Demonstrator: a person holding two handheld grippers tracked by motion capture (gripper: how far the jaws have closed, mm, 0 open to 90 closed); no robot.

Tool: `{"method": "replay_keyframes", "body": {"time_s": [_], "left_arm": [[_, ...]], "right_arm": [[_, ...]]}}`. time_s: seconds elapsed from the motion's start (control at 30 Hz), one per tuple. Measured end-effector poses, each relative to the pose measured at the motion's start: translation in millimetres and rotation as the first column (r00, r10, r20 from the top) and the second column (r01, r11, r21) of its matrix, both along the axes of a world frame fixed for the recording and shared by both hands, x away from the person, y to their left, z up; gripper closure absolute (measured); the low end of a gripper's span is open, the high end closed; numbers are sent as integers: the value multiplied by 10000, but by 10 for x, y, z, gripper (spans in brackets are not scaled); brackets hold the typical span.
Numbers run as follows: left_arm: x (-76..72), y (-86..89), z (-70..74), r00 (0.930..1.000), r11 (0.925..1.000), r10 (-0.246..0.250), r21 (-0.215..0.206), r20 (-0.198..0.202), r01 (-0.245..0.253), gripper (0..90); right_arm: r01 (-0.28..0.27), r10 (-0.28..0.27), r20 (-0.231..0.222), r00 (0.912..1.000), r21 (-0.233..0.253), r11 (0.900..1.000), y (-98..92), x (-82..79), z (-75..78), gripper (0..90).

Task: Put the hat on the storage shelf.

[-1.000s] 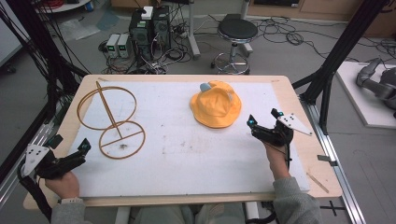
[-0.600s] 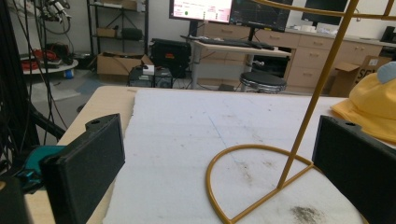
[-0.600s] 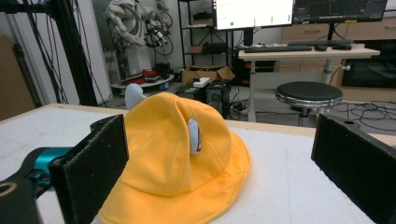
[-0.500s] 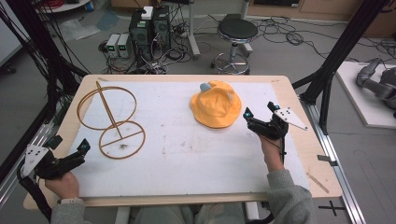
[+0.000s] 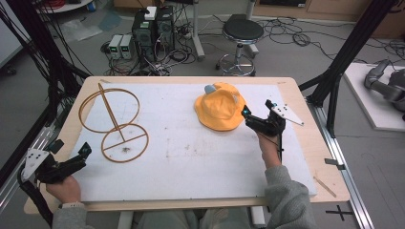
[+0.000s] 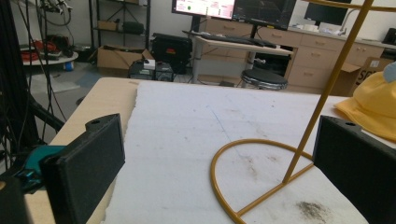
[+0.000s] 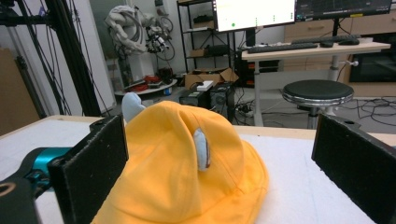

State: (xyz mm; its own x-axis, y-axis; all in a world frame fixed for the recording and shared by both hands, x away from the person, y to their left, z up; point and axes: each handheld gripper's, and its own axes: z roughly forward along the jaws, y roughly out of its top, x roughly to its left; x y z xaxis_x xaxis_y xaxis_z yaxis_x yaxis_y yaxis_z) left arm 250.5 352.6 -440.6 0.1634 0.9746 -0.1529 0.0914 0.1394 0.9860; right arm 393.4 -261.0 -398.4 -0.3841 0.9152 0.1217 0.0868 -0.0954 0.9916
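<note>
Right claw point(image 5: 258, 113), jaws released and wide, hovers just right of the yellow hat point(image 5: 218, 107) lying at the far right of the bench point(image 5: 296, 157). Left claw point(image 5: 71, 157) rests open at the near left corner, near the wire stand point(image 5: 114, 121).

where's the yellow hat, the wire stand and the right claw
yellow hat point(image 5: 218, 109): high view, on its crown
wire stand point(image 5: 125, 143): high view, on the crossbar of its flat base ring
right claw point(image 5: 257, 112): high view, midway between its open fingertips, beside the hat's brim
</note>
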Motion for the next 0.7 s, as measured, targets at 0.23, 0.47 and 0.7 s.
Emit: {"method": "replay_keyframes", "body": {"time_s": [0.23,0.47,0.7], "left_arm": [[15,21,-33,10000,9999,-24,-131,-71,24,27],[12,28,-40,10000,9998,-53,-200,-74,51,27],[16,18,-46,10000,9997,-67,-232,-56,65,27]], "right_arm": [[79,-79,-48,10000,-127,9999,76,133,18,32],[215,-212,68,9998,-428,9989,142,287,-56,55],[157,-155,50,9999,-541,9984,170,336,-91,64]]}}
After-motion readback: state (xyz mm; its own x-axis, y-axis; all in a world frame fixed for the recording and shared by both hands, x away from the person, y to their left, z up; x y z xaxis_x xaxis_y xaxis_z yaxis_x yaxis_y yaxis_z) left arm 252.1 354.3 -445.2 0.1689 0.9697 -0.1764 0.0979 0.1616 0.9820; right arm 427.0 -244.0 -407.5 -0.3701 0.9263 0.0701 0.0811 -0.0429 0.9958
